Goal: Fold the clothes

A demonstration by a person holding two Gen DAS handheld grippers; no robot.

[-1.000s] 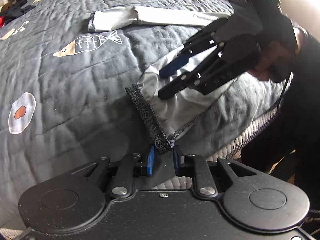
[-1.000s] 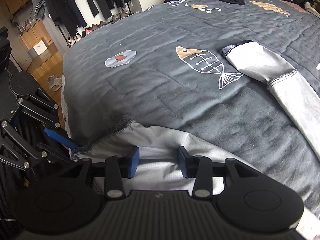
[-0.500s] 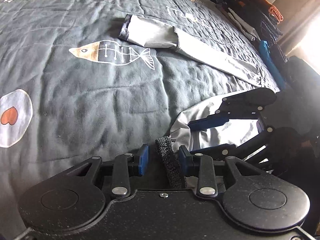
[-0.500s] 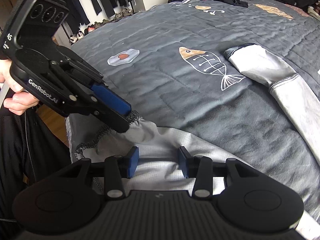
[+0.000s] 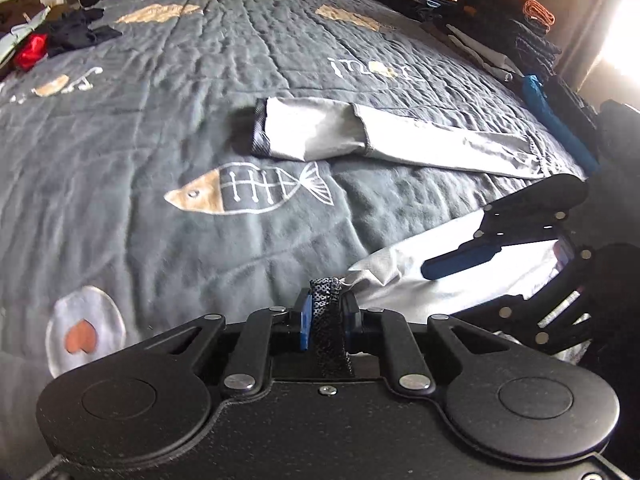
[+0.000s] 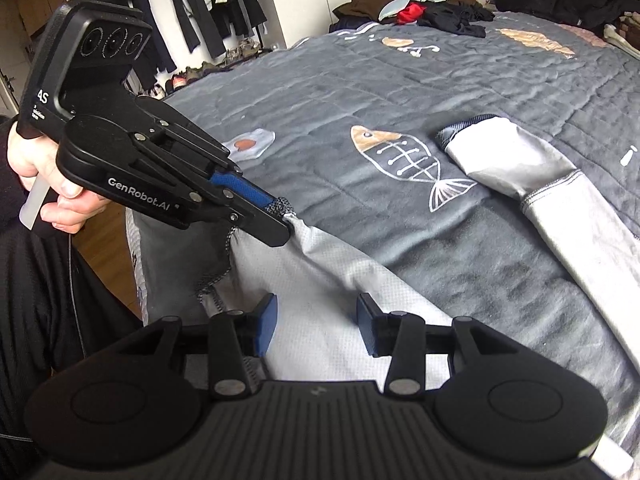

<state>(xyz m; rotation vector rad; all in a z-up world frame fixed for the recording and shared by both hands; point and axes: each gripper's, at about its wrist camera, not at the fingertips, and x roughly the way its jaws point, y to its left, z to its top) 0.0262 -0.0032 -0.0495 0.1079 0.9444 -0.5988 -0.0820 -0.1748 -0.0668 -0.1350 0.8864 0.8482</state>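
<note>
A light grey long-sleeved shirt (image 6: 328, 276) lies on a dark grey quilt (image 6: 360, 92) printed with fish. Its dark mesh edge (image 5: 326, 306) sits between the blue pads of my left gripper (image 5: 325, 314), whose jaws are closing and pinch it. In the right wrist view the left gripper (image 6: 282, 220) holds that edge slightly lifted off the bed. My right gripper (image 6: 316, 326) rests low over the shirt's body, its jaws apart with flat cloth beneath them. One sleeve (image 5: 360, 136) stretches across the quilt and ends in a mesh cuff (image 5: 259, 128).
Stacks of folded clothes (image 5: 500, 12) line the bed's far right side. A loose heap with a red item (image 6: 440, 12) lies at the head. Hanging garments (image 6: 180, 8) and the bed's edge are to the left, beside a person's hand (image 6: 48, 184).
My left gripper moved across the bed's edge toward the right gripper, drawing the mesh edge with it. Its jaws widened slightly, then narrowed onto the mesh. The right gripper stayed put.
</note>
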